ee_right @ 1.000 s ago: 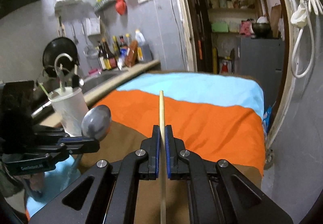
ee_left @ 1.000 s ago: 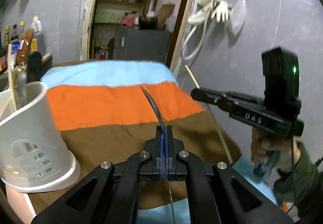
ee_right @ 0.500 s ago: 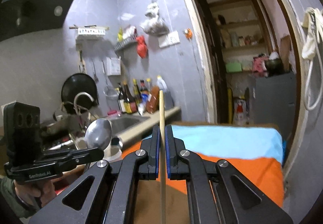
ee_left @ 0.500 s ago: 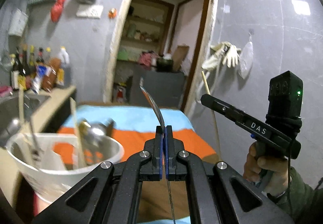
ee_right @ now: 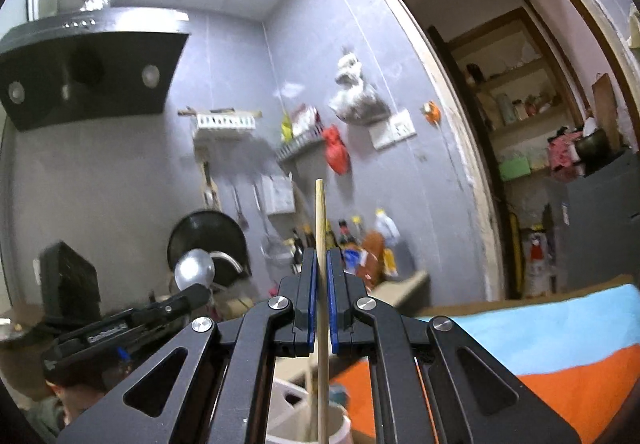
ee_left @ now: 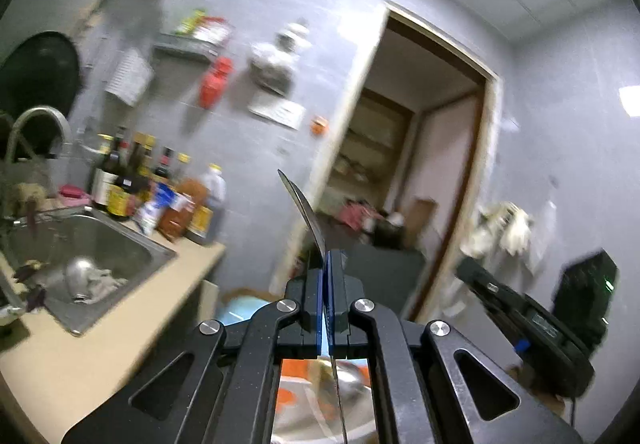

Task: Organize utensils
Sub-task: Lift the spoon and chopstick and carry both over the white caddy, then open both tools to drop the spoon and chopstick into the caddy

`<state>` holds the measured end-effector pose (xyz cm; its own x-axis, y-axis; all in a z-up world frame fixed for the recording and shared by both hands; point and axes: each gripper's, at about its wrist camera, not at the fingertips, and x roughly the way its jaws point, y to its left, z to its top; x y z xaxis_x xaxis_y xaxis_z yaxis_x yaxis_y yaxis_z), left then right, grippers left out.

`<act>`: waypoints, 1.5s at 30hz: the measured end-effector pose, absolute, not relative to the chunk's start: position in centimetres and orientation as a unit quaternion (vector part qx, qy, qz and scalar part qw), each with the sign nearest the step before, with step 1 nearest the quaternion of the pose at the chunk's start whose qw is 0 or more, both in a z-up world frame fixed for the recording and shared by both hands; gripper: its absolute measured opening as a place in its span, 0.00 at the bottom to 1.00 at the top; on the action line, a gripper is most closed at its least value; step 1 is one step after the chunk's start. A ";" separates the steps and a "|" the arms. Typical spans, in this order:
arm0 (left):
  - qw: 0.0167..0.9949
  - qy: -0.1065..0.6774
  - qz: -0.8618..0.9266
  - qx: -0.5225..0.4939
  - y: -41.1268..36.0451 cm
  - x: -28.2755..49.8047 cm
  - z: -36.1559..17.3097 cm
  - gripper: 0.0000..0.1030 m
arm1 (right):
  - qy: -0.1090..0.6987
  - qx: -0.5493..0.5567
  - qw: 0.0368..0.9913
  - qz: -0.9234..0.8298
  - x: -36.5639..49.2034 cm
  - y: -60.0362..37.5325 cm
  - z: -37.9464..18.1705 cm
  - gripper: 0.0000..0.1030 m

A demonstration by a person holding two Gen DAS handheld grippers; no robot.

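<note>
**Spoon and chopstick gripped above the utensil holder**

The left gripper (ee_left: 325, 264) is seen clenched on a metal spoon (ee_left: 304, 212), whose bowl, edge-on, rises toward 11 o'clock from the blue pads while the handle runs down toward 6 o'clock between the black arms. In the right wrist view the same spoon's rounded bowl is seen at 9 o'clock, projecting from the left gripper's tip.

The right gripper (ee_right: 319, 268) is closed on a wooden chopstick (ee_right: 320, 220), held upright between its pads; the stick extends to 12 o'clock above the jaws and to 6 o'clock below them. Under the jaws, at 6 o'clock, the rim of a white utensil holder (ee_right: 340, 420) is visible, with the lower end of the chopstick over its opening; whether the stick touches the holder cannot be told.

Farther out, a striped cloth (ee_right: 560, 332) of blue and orange is seen at 4 o'clock in the right wrist view. In the left wrist view a steel sink (ee_left: 92, 244) lies at 9 o'clock, with sauce bottles (ee_left: 160, 192) behind it, and the right gripper's body appears at 4 o'clock.
</note>
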<state>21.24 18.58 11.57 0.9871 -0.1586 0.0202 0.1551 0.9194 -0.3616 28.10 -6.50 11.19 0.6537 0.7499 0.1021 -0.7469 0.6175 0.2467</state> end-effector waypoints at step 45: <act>0.991 0.000 0.015 -0.131 21.4 22.9 5.5 0.01 | -0.020 0.093 0.925 0.368 28.9 -1.2 5.5 0.05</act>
